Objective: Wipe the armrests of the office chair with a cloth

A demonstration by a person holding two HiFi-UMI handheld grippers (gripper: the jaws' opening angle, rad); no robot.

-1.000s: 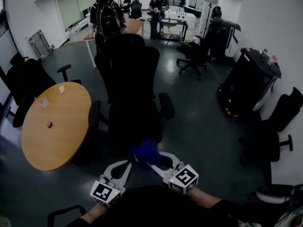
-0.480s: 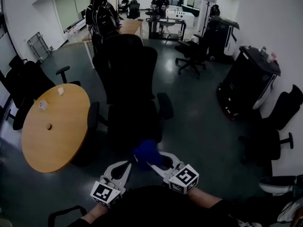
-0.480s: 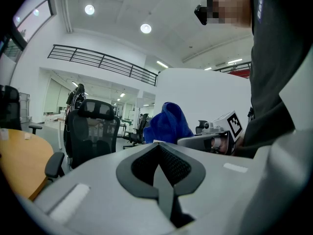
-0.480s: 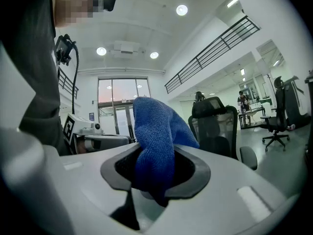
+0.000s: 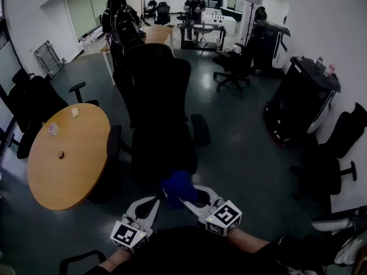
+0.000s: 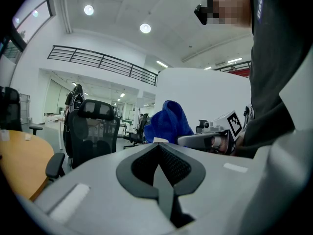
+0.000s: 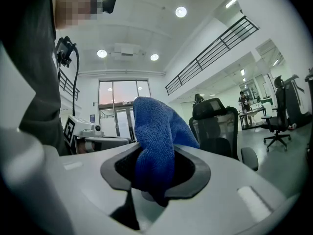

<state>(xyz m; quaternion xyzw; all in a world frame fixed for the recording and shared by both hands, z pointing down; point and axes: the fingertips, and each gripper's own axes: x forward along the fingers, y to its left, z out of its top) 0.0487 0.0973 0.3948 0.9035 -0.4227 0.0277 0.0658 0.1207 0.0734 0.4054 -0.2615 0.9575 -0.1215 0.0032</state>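
On dark glossy floor (image 5: 246, 153): office chair (image 5: 157, 96), round wooden table (image 5: 69, 171) left.

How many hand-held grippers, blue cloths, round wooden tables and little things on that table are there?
left hand-held gripper, right hand-held gripper: 2
blue cloth: 1
round wooden table: 1
small things on the table: 3
Total: 7

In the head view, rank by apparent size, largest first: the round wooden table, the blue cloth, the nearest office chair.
1. office chair
2. round wooden table
3. blue cloth, smallest though nearest the camera
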